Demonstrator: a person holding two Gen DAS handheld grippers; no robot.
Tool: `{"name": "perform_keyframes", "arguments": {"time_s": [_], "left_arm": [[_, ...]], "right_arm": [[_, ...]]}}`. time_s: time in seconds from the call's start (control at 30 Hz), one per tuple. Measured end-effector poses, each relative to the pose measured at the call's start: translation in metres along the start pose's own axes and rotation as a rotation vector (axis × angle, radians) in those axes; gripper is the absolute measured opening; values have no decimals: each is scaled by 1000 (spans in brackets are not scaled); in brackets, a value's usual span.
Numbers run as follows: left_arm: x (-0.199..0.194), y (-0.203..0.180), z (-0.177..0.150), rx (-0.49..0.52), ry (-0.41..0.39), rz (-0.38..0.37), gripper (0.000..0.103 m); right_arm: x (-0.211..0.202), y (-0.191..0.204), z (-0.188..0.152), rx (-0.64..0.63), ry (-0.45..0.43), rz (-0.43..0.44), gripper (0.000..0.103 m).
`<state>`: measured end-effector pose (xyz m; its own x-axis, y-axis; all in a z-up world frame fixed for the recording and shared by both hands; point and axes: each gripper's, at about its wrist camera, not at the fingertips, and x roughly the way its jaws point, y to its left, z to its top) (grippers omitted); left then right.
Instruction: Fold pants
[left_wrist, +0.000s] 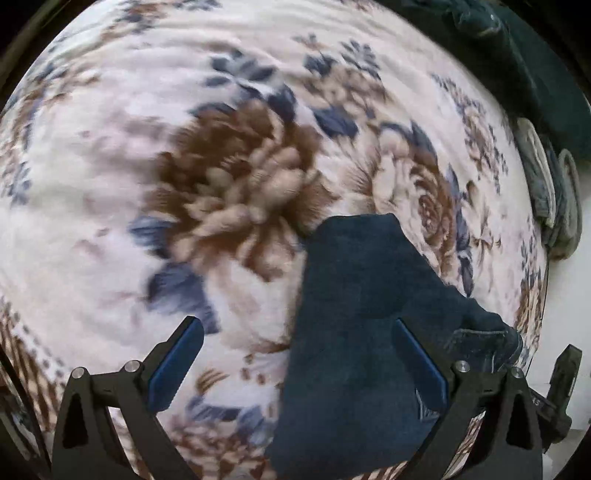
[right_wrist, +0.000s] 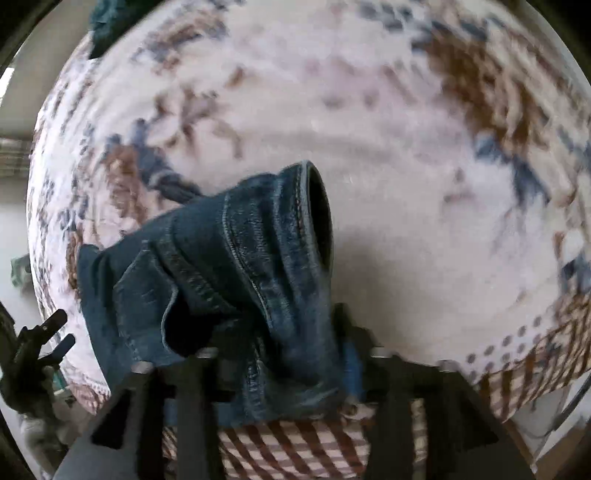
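Blue denim pants (right_wrist: 236, 280) hang bunched between the right gripper's (right_wrist: 280, 354) pinching pads above a floral blanket (left_wrist: 110, 206); the left gripper (left_wrist: 299, 362), at 6 o'clock, is spread.

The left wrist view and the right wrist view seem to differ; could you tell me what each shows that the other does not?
Only the left wrist view shows the left gripper with jaws wide apart and a stack of folded grey-blue garments at the bed's edge. Only the right wrist view shows the open stitched hem of the dark blue denim pants, bunched between the right gripper's jaws. Both show the pants and the floral fleece blanket.
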<state>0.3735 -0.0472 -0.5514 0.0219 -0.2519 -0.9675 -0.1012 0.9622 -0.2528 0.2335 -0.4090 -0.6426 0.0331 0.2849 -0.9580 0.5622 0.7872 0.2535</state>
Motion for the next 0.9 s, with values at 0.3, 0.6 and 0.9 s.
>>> {"name": "perform_keyframes", "arguments": {"time_s": [0.3,0.6,0.9], "left_arm": [[59,5,42,-142,111,-198,97],[74,40,56,-272,101,-303,23],[16,-5,46,-74,30,-242,64]], "right_arm": [[-7,-15,-11,157,-48,157,77],[51,-50,-11,345,17,190,64],[-23,-18,6,190,-41,224,75]]}}
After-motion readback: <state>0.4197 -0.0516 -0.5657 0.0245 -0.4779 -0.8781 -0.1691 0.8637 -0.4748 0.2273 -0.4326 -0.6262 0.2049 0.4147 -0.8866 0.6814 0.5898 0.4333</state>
